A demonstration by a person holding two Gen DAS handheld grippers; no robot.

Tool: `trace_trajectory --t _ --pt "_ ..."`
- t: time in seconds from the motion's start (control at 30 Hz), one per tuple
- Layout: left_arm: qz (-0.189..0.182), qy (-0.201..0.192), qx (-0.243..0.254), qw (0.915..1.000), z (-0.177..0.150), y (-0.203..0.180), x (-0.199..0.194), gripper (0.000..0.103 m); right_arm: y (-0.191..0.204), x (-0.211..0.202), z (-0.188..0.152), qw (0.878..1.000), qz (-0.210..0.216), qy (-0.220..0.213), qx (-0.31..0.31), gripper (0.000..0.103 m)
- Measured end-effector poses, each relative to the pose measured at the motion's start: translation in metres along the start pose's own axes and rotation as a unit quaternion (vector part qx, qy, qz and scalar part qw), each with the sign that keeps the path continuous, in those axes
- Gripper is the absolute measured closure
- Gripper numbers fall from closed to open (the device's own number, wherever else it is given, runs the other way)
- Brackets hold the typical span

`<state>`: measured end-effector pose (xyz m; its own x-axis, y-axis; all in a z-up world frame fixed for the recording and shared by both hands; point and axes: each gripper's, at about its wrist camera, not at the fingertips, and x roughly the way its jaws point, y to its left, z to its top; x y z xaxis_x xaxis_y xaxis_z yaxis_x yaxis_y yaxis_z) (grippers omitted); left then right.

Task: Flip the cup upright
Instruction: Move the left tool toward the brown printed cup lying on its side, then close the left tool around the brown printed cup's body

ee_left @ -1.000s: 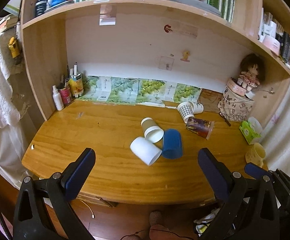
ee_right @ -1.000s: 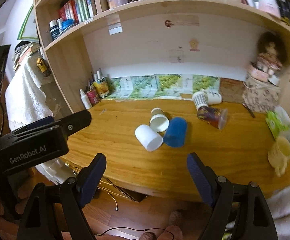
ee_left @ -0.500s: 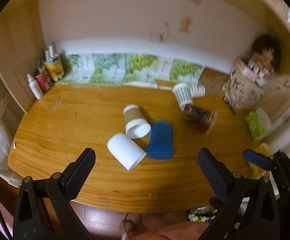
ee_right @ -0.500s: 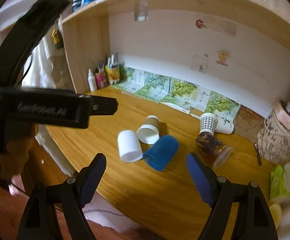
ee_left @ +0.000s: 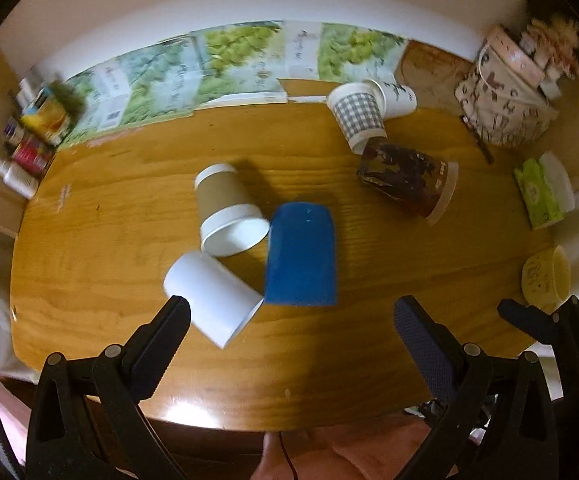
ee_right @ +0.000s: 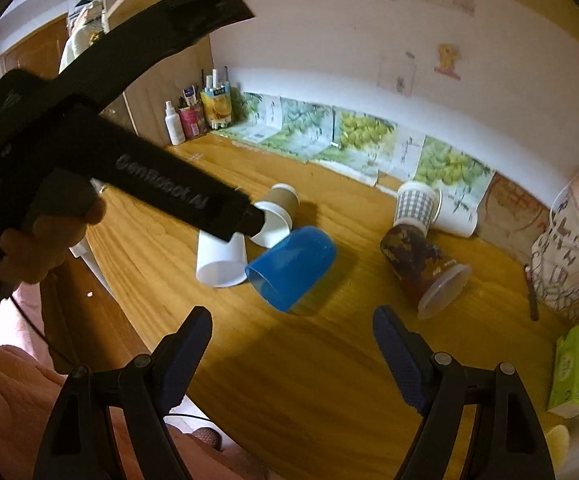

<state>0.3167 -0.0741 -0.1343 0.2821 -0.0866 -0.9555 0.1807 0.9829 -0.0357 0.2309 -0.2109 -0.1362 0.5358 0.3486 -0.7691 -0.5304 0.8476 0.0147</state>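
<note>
Several cups lie on their sides on the wooden desk (ee_left: 89, 240): a blue cup (ee_left: 301, 254), a white cup (ee_left: 213, 294), a brown-sleeved paper cup (ee_left: 227, 210), a dark patterned cup (ee_left: 409, 180), and a checked cup (ee_left: 357, 116) against another white cup (ee_left: 399, 98). My left gripper (ee_left: 289, 324) is open, above the desk's front edge, just short of the white and blue cups. My right gripper (ee_right: 291, 334) is open and empty, close in front of the blue cup (ee_right: 291, 268). The left gripper's body (ee_right: 149, 184) hides part of the white cup (ee_right: 221, 258).
A doll and patterned bag (ee_left: 509, 96) stand at the back right. A green tissue pack (ee_left: 539, 190) and a yellow mug (ee_left: 547, 278) are at the right edge. Bottles and a pen holder (ee_left: 29, 136) stand at the back left. Leaf-print sheets (ee_left: 229, 64) line the back wall.
Both grippers have moved forward and down over the desk, closer to the lying cups. The cups have not moved. Both grippers stay open.
</note>
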Motion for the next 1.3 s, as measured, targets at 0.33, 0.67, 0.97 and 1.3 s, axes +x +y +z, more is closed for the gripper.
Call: trace_trajectory --t 0.33,0.67,0.97,1.3 --pt "0.038 0.011 0.148 0.9882 0.049 -0.046 0.034 0.001 -0.033 0.027 -0.018 0.999 0.017 0.010 0.049 0.020" --pt "0.058 -0.007 0.298 0.9527 0.069 -0.089 0.063 0.001 -0.064 0.048 -0.027 0.995 0.002 0.009 0.097 0.020" --pt "0.058 -0.030 0.443 0.8939 0.079 -0.122 0.082 0.001 -0.079 0.059 -0.029 0.993 -0.015 0.015 0.112 0.020" --pt "0.030 -0.060 0.603 0.7951 0.073 -0.157 0.099 0.001 -0.078 0.067 -0.038 0.990 -0.007 0.031 0.134 0.020"
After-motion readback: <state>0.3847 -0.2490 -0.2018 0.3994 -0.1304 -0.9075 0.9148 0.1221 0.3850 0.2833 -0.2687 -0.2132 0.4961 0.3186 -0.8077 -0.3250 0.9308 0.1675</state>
